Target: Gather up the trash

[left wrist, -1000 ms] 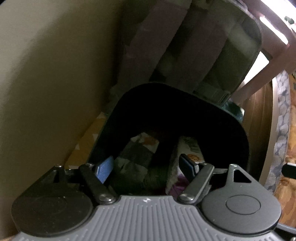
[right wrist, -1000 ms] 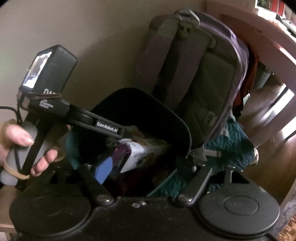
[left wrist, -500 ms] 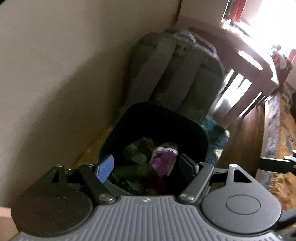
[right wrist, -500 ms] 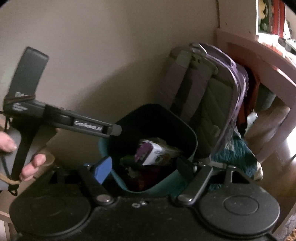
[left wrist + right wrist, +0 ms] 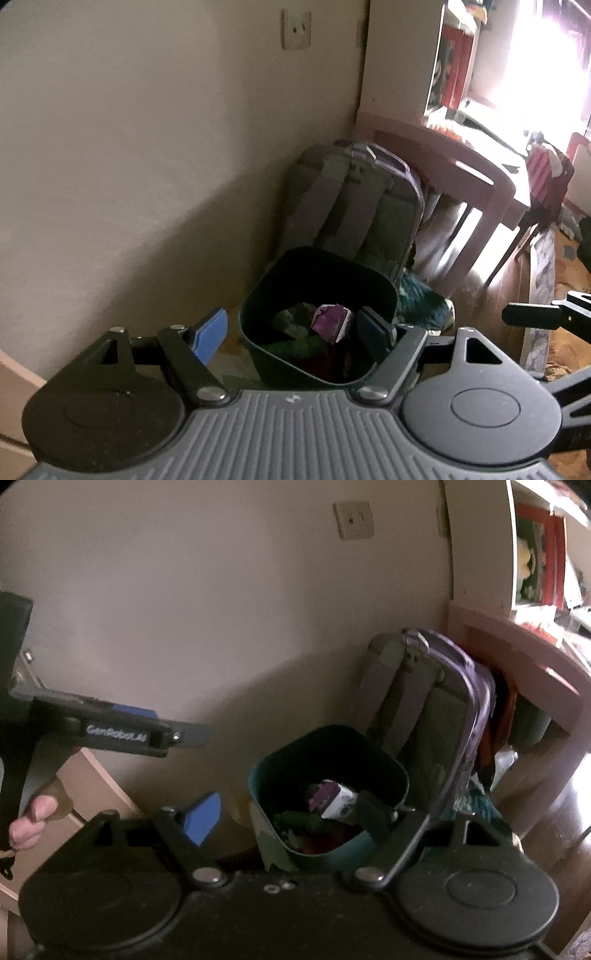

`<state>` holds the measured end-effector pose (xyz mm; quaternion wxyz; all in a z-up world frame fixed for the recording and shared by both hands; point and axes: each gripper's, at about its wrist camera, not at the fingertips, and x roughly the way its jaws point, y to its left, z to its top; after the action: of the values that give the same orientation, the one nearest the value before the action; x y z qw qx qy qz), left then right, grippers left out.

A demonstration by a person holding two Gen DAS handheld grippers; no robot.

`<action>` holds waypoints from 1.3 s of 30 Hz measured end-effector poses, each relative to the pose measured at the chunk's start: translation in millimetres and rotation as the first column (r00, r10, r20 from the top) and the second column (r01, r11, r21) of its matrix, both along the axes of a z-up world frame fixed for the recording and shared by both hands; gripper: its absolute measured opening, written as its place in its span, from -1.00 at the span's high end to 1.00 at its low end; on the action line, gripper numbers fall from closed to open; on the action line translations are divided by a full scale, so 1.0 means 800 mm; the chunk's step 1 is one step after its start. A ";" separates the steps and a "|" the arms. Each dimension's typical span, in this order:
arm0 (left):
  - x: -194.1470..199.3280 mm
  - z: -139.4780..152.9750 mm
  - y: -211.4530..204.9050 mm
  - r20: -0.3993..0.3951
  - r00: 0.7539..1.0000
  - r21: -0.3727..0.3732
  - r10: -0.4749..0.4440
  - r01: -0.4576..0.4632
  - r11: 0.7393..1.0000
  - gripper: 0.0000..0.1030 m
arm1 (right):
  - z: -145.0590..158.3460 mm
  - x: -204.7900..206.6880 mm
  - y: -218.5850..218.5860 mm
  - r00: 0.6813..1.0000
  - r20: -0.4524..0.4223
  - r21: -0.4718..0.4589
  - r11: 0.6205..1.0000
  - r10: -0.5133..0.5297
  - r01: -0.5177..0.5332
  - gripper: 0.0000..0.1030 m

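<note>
Trash, including a purple-and-white carton, fills a dark green bin beside a backpack. Left gripper hangs above it with jaws apart and empty. Right gripper is opening, nothing between its jaws.

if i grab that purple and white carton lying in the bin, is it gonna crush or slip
The purple and white carton looks like thin printed card, so it would probably dent under a firm squeeze. It lies loose atop other rubbish in the teal bin, so it is likely light and may shift when touched. Its surface looks smooth, possibly a little slippery.
</note>
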<state>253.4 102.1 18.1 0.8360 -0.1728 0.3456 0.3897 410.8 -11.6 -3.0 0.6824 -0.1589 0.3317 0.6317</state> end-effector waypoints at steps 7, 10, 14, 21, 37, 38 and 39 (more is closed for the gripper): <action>-0.039 0.011 -0.040 0.040 0.998 0.001 -0.046 0.046 0.999 -0.57 | 0.029 -0.033 -0.042 0.998 0.046 0.075 0.997 -0.030 0.026 -0.84; -0.052 0.013 -0.045 0.058 0.996 0.005 -0.067 0.067 0.998 -0.58 | 0.042 -0.050 -0.060 0.995 0.065 0.108 0.992 -0.072 0.064 -1.00; -0.078 0.017 -0.042 0.073 0.992 0.007 -0.108 0.107 0.994 -0.60 | 0.053 -0.078 -0.073 0.985 0.099 0.130 0.983 -0.143 0.130 -1.00; -0.110 0.020 -0.029 0.071 0.982 0.019 -0.177 0.176 0.984 -0.60 | 0.060 -0.119 -0.077 0.942 0.051 0.176 0.931 -0.332 0.319 -1.00; -0.127 0.021 -0.022 0.093 0.943 0.015 -0.320 0.320 0.947 -0.61 | 0.064 -0.172 -0.061 0.868 0.075 0.183 0.863 -0.490 0.472 -1.00; -0.127 0.022 -0.022 0.095 0.941 0.016 -0.325 0.325 0.945 -0.61 | 0.064 -0.172 -0.062 0.864 0.077 0.183 0.859 -0.497 0.478 -1.00; -0.127 0.022 -0.022 0.099 0.938 0.018 -0.331 0.331 0.944 -0.61 | 0.064 -0.172 -0.062 0.861 0.079 0.180 0.856 -0.503 0.484 -1.00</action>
<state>151.9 84.4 35.8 0.9061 -0.1312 0.3267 0.2348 272.9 -61.1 48.0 0.8510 -0.0541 0.2687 0.4479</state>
